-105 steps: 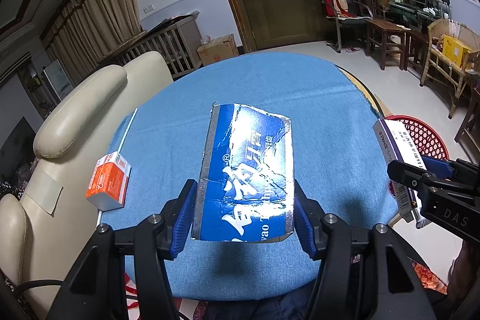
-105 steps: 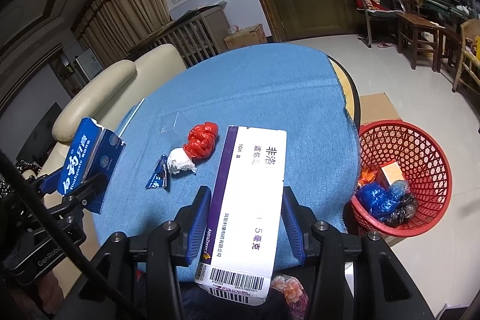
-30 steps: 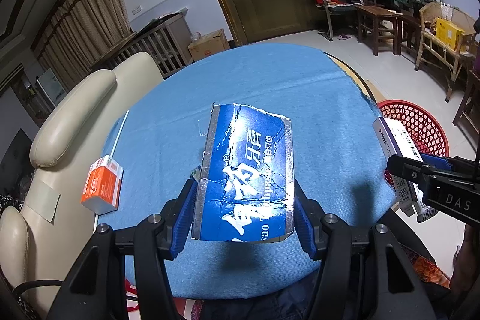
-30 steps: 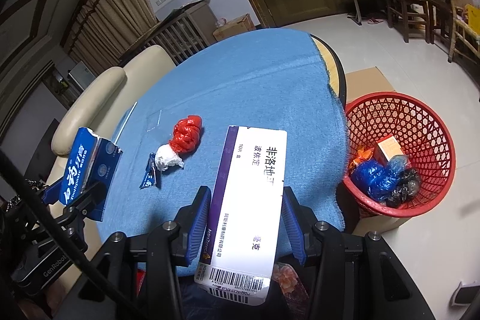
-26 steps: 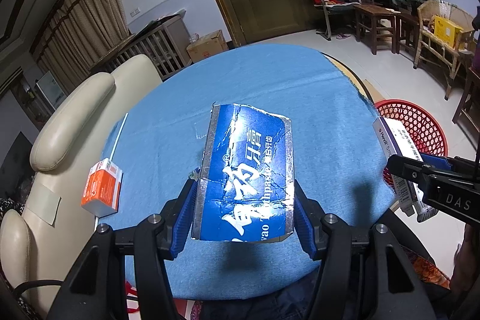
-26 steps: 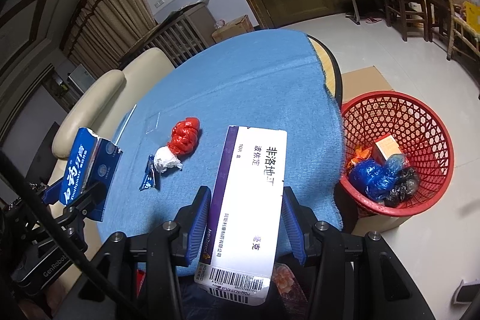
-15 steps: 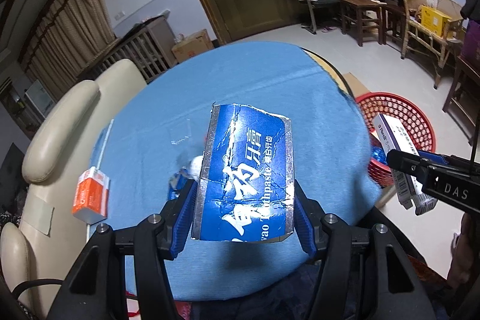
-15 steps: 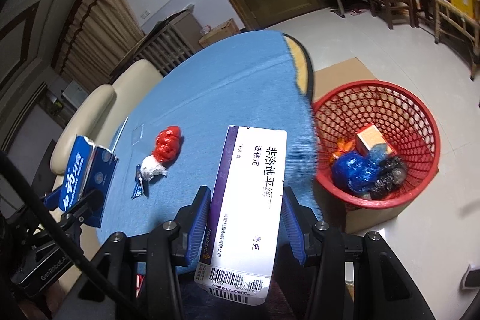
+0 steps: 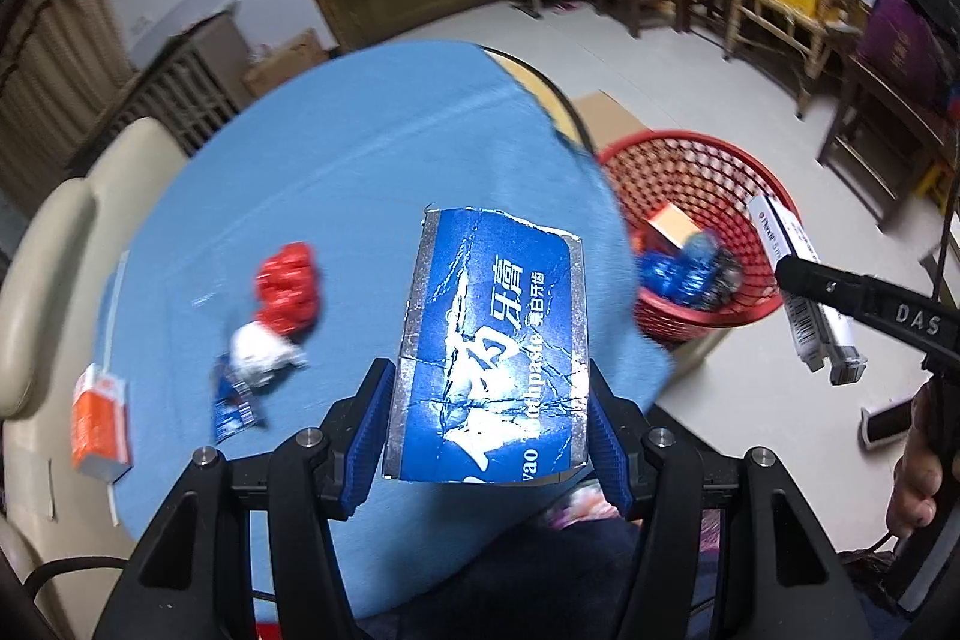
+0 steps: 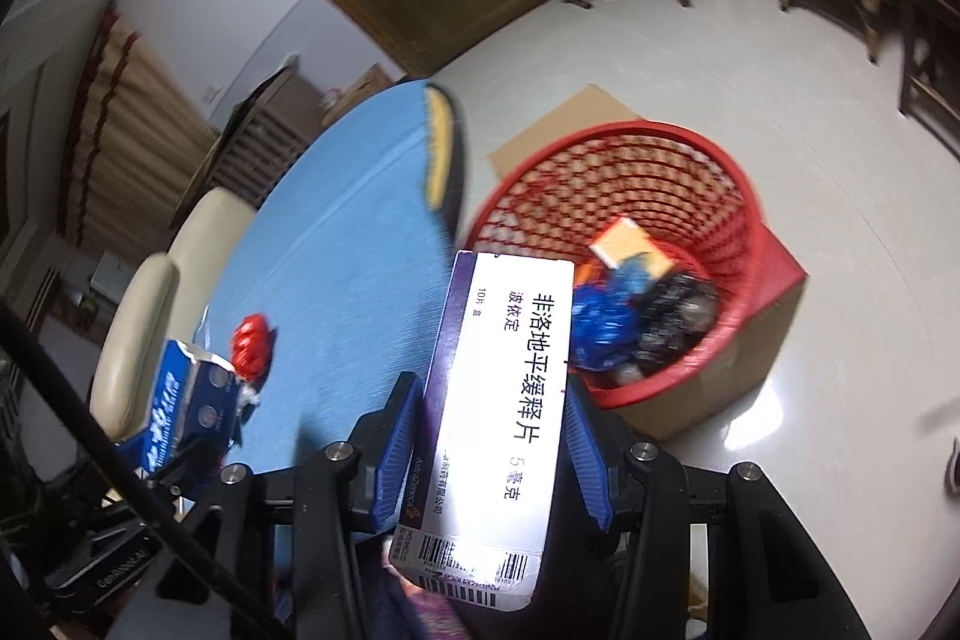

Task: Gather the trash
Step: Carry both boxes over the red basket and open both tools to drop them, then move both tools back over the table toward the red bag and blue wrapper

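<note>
Beside a round blue-clothed table (image 9: 360, 148), the left gripper (image 9: 489, 436) clamps a torn blue toothpaste carton (image 9: 492, 358); the right gripper (image 10: 489, 454) clamps a white-and-purple medicine box (image 10: 498, 418) near a red mesh basket (image 10: 690, 160)

Both claws swung right toward red basket (image 10: 630, 196); med box (image 10: 498, 400) now over its rim.

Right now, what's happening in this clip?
A person is clearing trash off a blue-covered table with hand-held tongs. The left tongs clamp a torn blue toothpaste box; the right tongs clamp a white medicine box. The red basket on the floor already holds some trash. A red and white wad and an orange box remain on the table.
</note>
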Demonstrator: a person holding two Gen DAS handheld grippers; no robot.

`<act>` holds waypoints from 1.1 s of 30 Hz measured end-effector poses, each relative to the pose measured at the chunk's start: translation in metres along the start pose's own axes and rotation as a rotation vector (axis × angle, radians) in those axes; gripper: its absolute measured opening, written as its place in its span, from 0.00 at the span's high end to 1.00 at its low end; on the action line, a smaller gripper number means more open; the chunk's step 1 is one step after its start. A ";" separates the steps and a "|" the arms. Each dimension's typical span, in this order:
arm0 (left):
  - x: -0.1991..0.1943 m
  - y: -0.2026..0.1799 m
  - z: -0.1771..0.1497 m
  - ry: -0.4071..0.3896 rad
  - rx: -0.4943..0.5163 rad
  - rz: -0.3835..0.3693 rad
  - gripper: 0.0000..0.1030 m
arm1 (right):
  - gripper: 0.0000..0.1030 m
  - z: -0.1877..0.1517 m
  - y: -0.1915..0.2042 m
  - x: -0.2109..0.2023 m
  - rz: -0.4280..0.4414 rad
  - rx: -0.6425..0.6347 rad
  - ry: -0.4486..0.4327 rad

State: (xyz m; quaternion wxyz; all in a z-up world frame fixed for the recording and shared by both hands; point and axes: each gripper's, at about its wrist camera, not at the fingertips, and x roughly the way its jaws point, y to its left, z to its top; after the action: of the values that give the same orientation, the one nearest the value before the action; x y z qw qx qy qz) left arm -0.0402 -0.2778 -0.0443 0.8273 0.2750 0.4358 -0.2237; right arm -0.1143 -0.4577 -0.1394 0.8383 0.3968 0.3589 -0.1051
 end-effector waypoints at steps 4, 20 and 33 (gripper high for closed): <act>0.023 -0.027 0.013 0.049 0.050 -0.073 0.40 | 0.50 0.006 -0.031 0.000 -0.018 0.084 0.006; 0.050 -0.061 0.071 0.034 0.060 -0.243 0.35 | 0.35 0.046 -0.067 0.020 -0.005 0.244 -0.039; 0.003 -0.017 0.014 -0.029 -0.002 -0.106 0.34 | 0.35 0.024 -0.037 0.015 -0.018 0.146 -0.005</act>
State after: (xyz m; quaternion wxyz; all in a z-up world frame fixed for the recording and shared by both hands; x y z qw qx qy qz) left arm -0.0406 -0.3004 -0.0443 0.8207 0.2474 0.4380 -0.2709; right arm -0.1083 -0.4985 -0.1613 0.8070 0.4534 0.3518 -0.1393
